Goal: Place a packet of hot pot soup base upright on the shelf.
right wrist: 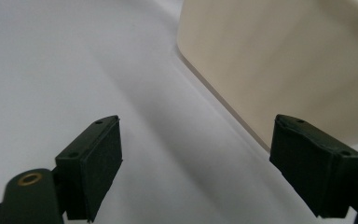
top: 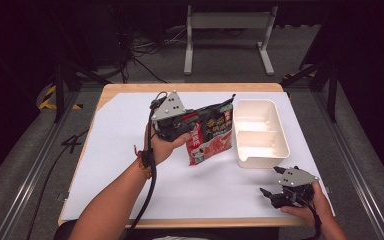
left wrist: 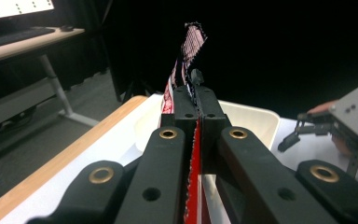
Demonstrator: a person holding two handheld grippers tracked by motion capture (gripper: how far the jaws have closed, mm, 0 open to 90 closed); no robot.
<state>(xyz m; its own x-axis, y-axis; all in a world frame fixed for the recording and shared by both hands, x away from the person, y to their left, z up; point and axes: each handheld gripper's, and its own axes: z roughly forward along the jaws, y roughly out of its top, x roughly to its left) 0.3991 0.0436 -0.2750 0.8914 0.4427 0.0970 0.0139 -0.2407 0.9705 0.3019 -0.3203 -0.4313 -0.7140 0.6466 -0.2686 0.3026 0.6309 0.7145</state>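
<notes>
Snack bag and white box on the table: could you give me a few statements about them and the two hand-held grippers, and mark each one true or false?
1. The left hand-held gripper is shut on the snack bag. True.
2. The snack bag lies inside the white box. False: it is held up beside the box, outside it.
3. The right hand-held gripper is open and holds nothing. True.
4. The white box is one undivided space. False: a wall splits it into compartments.
5. The right hand-held gripper grips the box's rim. False: it is apart from the box, near the table's front edge.
</notes>
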